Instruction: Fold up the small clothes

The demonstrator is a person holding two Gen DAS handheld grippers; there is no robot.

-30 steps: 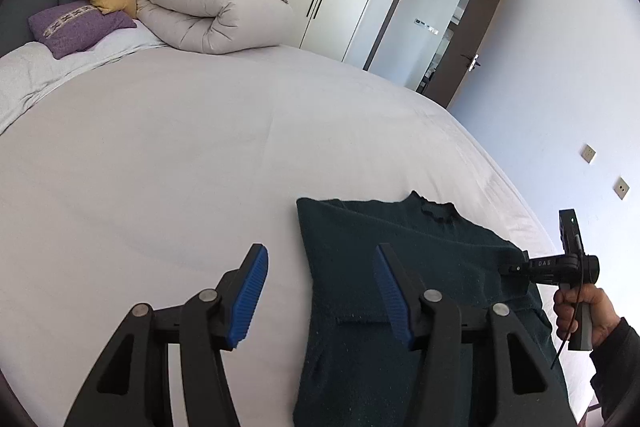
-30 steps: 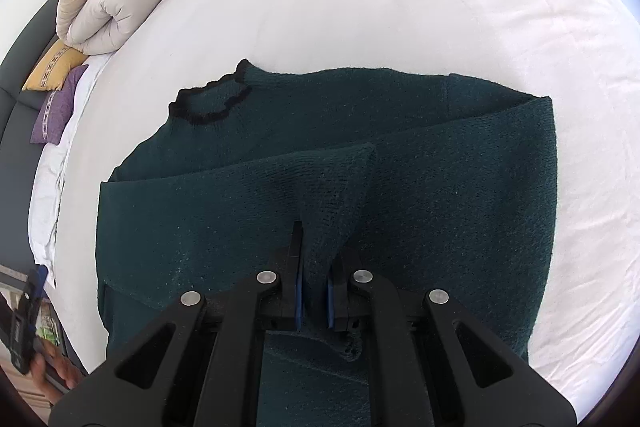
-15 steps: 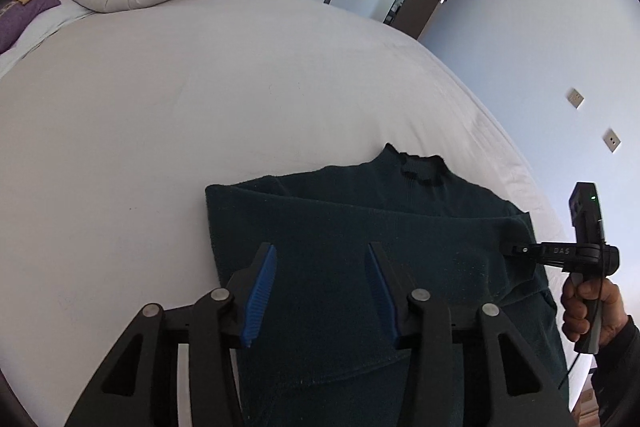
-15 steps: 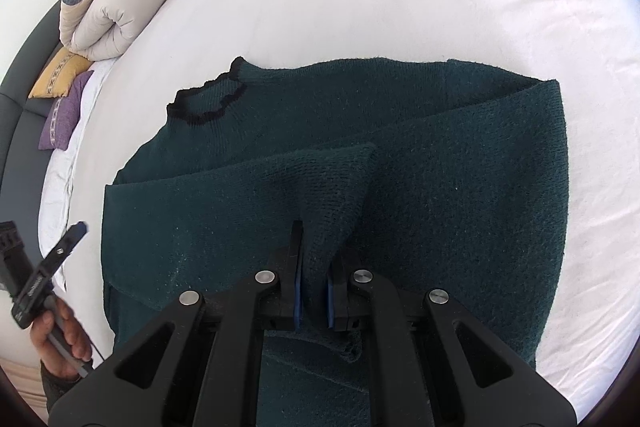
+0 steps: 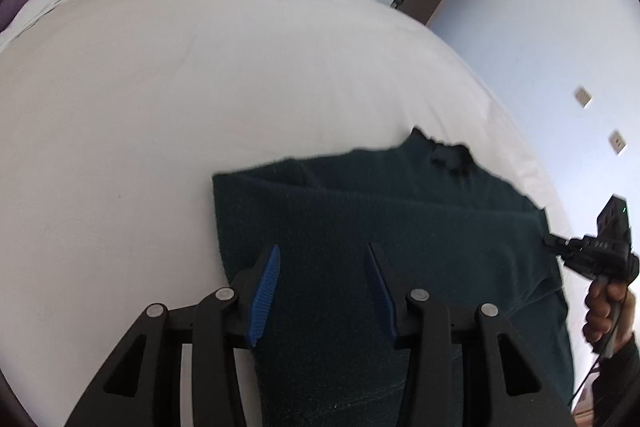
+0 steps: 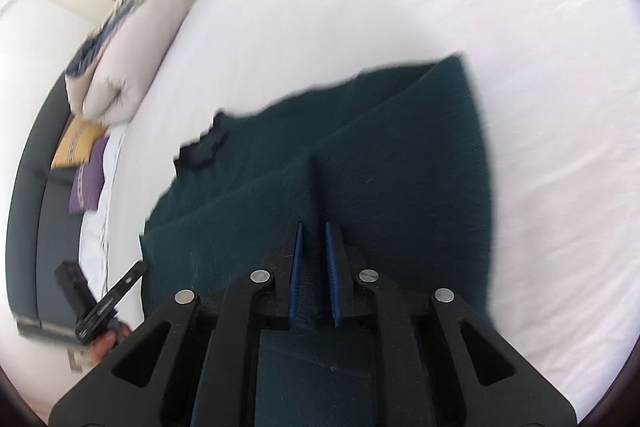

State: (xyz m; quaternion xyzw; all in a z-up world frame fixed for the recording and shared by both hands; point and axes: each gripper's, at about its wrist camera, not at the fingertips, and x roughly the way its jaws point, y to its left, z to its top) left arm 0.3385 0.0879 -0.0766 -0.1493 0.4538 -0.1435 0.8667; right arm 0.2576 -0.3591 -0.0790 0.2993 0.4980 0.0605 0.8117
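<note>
Sweater (image 5: pixel 400 227) bottom cut off by frame edge; neckline (image 6: pixel 200 151) blurred.
</note>
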